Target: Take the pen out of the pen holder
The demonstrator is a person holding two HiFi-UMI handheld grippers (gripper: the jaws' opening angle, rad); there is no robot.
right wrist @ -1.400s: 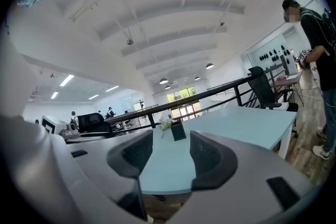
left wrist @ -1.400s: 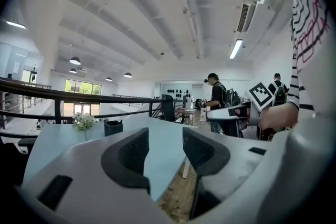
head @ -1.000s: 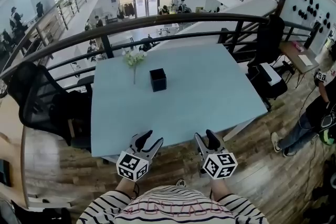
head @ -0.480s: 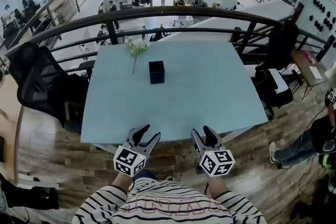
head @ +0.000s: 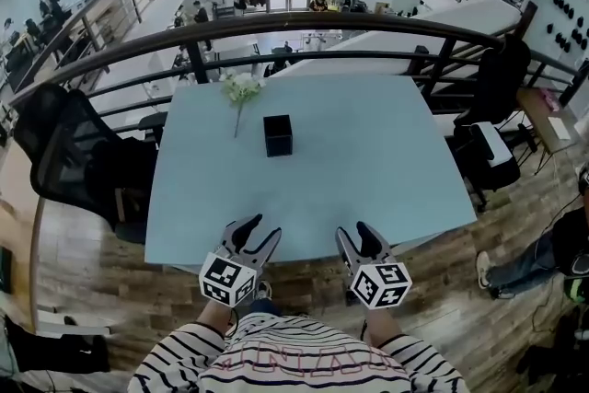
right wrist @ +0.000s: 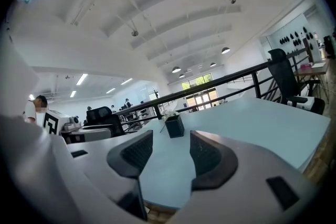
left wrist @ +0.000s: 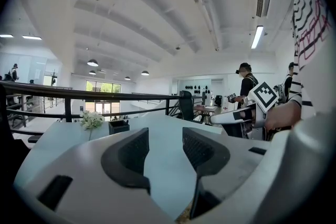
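The small black square pen holder (head: 277,135) stands upright in the upper middle of the head view, on the far half of the pale blue bench (head: 368,161). It is too small in every view to show whether a pen stands in it. A white flower sprig (head: 241,92) lies just beside it at its upper left, apart from it, and the dark metal railing (head: 368,23) runs behind both. Low in the frame the left claw (head: 260,232) and the right claw (head: 353,232) hover side by side over the bench's near edge, well apart from the holder, with the wood-plank floor (head: 138,290) under them. Each claw's own view shows its jaws standing wide apart with only bare bench between them and nothing gripped. The left gripper view has the holder (left wrist: 119,126) left of the left claw's (left wrist: 165,136) gap, and the right gripper view has the holder (right wrist: 175,126) almost in line with the right claw's (right wrist: 170,139) gap. Over the last second the head view has swung so the bench sits squarer and more centred, while the claws have kept their spacing and their opening and the holder has not shifted beside the sprig. This looks like the approach only: nothing has been touched, the reach across the bench is all to come, and the right claw seems the better lined up for it.
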